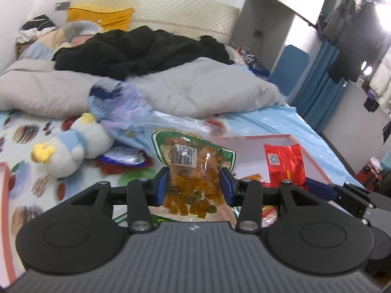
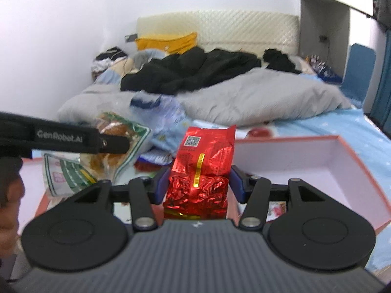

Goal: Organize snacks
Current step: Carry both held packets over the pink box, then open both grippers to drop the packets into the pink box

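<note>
tongs both loaded: left gripper (image 1: 194, 186) clamps the clear snack bag (image 1: 193, 171), right gripper (image 2: 198, 183) the red foil pack (image 2: 201, 168), above the box (image 2: 342, 166) for sorting.

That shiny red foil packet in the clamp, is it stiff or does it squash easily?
The red foil packet looks vacuum-packed: its lower half is tightly crinkled, so probably firm. Its flat top flap likely bends. The right gripper pinches both sides; glossy foil may slip.
</note>
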The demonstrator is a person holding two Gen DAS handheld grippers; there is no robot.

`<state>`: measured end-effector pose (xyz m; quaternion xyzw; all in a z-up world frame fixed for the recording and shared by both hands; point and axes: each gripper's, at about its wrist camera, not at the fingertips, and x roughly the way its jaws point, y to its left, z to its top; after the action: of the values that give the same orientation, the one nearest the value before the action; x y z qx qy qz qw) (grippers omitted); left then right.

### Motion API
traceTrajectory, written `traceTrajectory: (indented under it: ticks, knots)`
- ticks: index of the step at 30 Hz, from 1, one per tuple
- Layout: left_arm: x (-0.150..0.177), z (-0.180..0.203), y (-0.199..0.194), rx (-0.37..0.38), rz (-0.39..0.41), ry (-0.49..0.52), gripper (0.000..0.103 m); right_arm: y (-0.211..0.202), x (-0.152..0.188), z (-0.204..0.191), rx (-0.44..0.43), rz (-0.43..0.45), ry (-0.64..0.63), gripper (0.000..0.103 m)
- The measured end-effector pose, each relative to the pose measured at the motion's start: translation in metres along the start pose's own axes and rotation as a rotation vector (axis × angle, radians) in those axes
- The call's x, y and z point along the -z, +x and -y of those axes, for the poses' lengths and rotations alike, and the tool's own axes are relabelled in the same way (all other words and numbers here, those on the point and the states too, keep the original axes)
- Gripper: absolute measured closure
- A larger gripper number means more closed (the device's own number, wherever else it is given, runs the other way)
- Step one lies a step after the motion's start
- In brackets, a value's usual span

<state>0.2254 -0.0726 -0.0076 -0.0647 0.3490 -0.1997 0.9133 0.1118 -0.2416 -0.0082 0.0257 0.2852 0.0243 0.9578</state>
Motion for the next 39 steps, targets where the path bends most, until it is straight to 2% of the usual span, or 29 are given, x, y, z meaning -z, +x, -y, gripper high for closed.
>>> traceTrajectory:
  ticks: [10, 17, 21, 27, 34, 39]
  knots:
    - [-0.026, 0.050, 0.019, 0.068, 0.013, 0.036, 0.053, -0.009, -0.022, 0.047, 0.065, 0.050, 0.038, 0.048]
    - [-0.037, 0.088, 0.051, 0.113, -0.004, 0.073, 0.053, -0.004, -0.021, 0.085, 0.113, 0.051, 0.089, 0.048]
    - [-0.033, 0.110, 0.081, 0.137, -0.055, 0.096, 0.053, 0.009, -0.010, 0.110, 0.146, 0.010, 0.117, 0.048]
    - [-0.010, 0.140, 0.133, 0.128, -0.167, 0.146, 0.053, 0.038, 0.017, 0.147, 0.172, -0.110, 0.182, 0.048]
    - [0.013, 0.155, 0.184, 0.114, -0.291, 0.155, 0.052, 0.066, 0.050, 0.170, 0.164, -0.216, 0.228, 0.048]
    - [0.022, 0.158, 0.206, 0.096, -0.341, 0.158, 0.050, 0.077, 0.069, 0.183, 0.165, -0.264, 0.253, 0.048]
